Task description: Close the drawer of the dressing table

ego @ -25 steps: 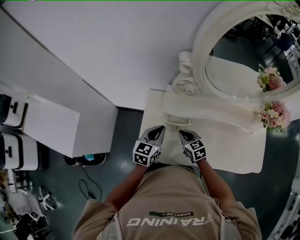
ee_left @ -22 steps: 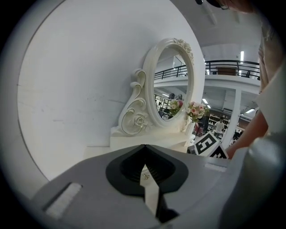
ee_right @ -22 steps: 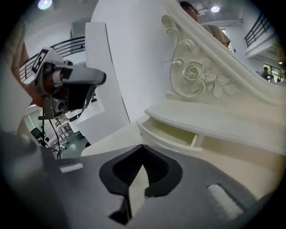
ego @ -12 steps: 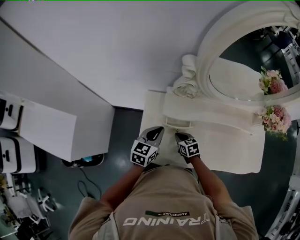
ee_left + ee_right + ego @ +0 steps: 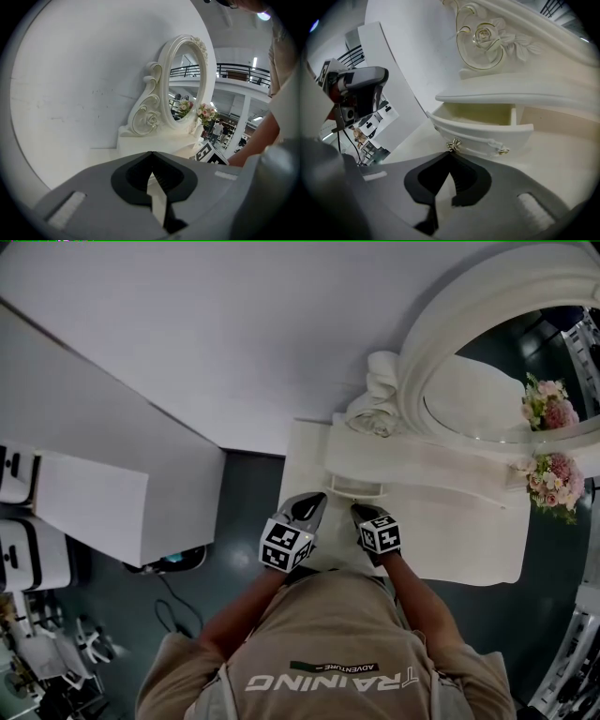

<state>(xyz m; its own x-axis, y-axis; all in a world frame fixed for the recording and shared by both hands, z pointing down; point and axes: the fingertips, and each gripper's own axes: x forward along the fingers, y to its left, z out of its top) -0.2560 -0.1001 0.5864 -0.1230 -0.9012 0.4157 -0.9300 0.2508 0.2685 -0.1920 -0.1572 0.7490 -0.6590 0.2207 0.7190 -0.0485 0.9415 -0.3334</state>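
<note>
**Right gripper view: drawer not yet closed, pinched jaw tips at its knob**

Task state. The drawer point(image 5: 487, 138) of the dressing table point(image 5: 562, 154) stands pulled out from under the raised shelf point(image 5: 487, 97). Its pale interior is exposed directly ahead of the right gripper point(image 5: 451, 155). No part of the closing is done as judged here, and the whole inward push remains.

Right gripper. The jaws are drawn together so that the tips meet, and nothing is held between them. A sliver of tabletop shows through the gap lower down. The tips lie just below a gilt knob point(image 5: 453, 144) on the curved drawer front. Whether they touch it cannot be told. A second knob point(image 5: 504, 151) sits further right of the tips on the same panel.

Left gripper. In the left gripper view, the left gripper point(image 5: 151, 154) also has its tips together and grips nothing. It points across the tabletop toward the oval mirror point(image 5: 185, 79), which stands well ahead and slightly right of it.

Head view. The right gripper point(image 5: 364, 512) sits just in front of the drawer point(image 5: 356, 486). The left gripper point(image 5: 317, 500) lies beside it on its left, apart from the drawer front. A straight push by the right tips against the panel would probably seat the drawer.
</note>
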